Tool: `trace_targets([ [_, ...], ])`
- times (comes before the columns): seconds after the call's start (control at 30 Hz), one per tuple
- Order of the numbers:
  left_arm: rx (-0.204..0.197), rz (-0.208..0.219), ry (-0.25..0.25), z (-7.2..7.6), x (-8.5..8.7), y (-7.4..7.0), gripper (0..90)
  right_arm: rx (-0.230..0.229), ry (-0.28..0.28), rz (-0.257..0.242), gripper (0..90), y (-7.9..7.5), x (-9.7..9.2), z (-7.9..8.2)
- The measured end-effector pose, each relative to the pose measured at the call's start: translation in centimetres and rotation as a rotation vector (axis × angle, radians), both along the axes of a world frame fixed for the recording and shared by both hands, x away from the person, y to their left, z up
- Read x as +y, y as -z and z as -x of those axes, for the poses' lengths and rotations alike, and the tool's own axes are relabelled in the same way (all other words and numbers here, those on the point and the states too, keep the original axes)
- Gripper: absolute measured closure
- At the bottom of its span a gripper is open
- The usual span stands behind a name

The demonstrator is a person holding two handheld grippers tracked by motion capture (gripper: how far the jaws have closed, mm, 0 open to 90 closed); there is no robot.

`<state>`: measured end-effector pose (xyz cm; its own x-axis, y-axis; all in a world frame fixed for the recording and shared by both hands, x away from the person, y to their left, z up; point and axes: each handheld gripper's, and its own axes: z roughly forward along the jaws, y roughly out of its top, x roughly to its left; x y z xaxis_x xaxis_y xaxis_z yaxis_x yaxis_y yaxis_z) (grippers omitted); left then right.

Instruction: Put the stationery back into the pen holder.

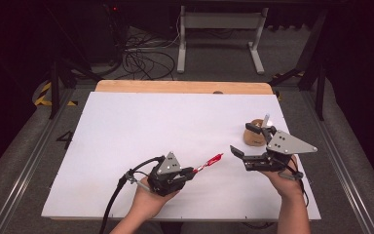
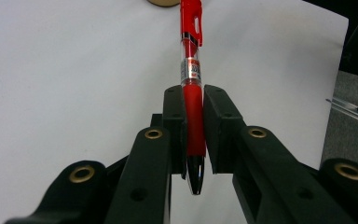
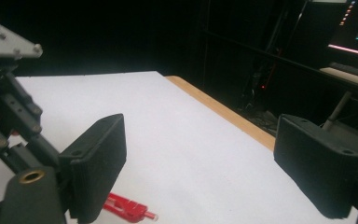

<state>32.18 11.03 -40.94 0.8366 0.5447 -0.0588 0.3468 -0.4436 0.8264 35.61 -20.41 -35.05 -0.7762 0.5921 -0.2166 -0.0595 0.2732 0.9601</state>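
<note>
With my left fingers [image 1: 191, 171] clamped on the red pen [image 1: 209, 161], lifted off the bench [image 1: 126, 126], pickup looks done — my right fingers [image 1: 246, 141], wide and empty at three o'clock of it, haven't taken it yet.

The left hand [image 1: 148, 197] came in from the bottom edge, forearm angled up and right, and held the left gripper [image 1: 191, 171] low over the bench, its black fingers [image 2: 175, 116] closed tight and pointing right. The right hand [image 1: 283, 179] held the right gripper [image 1: 246, 141] turned leftward, its black fingers [image 3: 98, 163] standing wide apart with nothing between them.
</note>
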Motion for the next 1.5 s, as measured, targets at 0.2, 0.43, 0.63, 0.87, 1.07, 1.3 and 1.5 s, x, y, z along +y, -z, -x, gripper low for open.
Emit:
trace_targets([
  [0.2,-0.017,0.015,0.004,-0.6,-0.3,-1.1,80.2,0.008,-0.011,0.021,20.1,0.2,0.4,0.0],
  [0.43,-0.027,0.025,0.01,-1.2,-0.6,-2.1,80.2,0.004,-0.023,0.041,24.1,0.3,0.6,0.1],
  [0.63,-0.019,0.031,0.017,-1.8,-0.7,-2.7,80.2,-0.005,-0.038,0.07,26.9,0.5,1.1,0.1],
  [0.87,-0.027,0.04,0.019,-2.1,-1.1,-3.4,80.2,-0.021,-0.058,0.112,28.0,0.7,1.6,0.0],
  [1.07,-0.033,0.044,0.027,-2.2,-1.5,-3.8,80.2,-0.031,-0.065,0.135,30.8,0.9,1.8,0.0],
  [1.3,-0.037,0.038,0.041,-2.3,-1.8,-4.3,80.1,-0.067,-0.089,0.199,34.4,1.2,2.4,0.1],
  [1.5,-0.033,0.041,0.049,-2.3,-2.0,-4.6,80.1,-0.084,-0.09,0.254,34.8,1.6,3.0,0.1],
])
